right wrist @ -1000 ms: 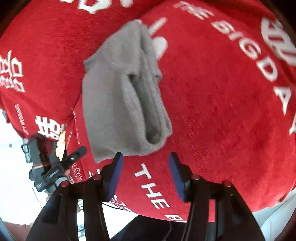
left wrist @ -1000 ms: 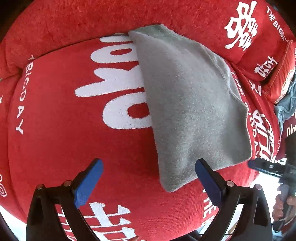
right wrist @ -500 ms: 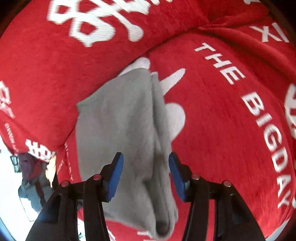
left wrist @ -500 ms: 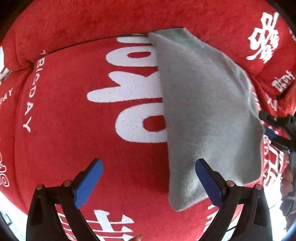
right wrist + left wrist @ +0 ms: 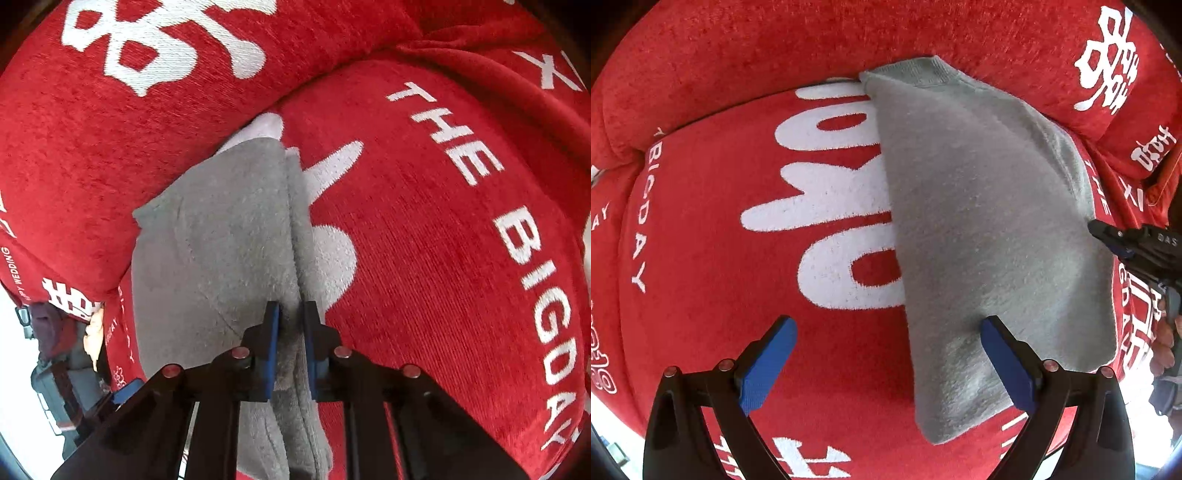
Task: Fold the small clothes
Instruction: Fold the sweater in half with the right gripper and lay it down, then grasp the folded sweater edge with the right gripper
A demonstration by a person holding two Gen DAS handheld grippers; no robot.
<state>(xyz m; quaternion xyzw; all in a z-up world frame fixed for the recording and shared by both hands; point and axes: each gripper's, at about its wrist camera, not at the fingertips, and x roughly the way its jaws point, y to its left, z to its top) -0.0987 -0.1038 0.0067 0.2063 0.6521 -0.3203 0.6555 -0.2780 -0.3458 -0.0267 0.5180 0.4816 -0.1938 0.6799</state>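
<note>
A small grey fleece garment [image 5: 990, 229] lies folded on a red sofa cover with white lettering [image 5: 701, 229]. My left gripper [image 5: 886, 354] is open and empty, hovering over the garment's near left edge, its right fingertip [image 5: 1001, 350] above the grey cloth. My right gripper [image 5: 290, 343] is shut on the garment's folded edge [image 5: 229, 251], with grey fabric pinched between its blue pads. The right gripper also shows in the left wrist view [image 5: 1126, 243] at the garment's right edge.
The red cover rises into a back cushion [image 5: 812, 48] behind the garment. More red cushions [image 5: 1137, 110] sit at the right. In the right wrist view, the sofa edge and dark clutter on the floor [image 5: 55, 350] show at lower left.
My right gripper moved forward onto the garment and closed on its folded edge. My left gripper shifted slightly, staying open; the garment now lies more under its right finger.
</note>
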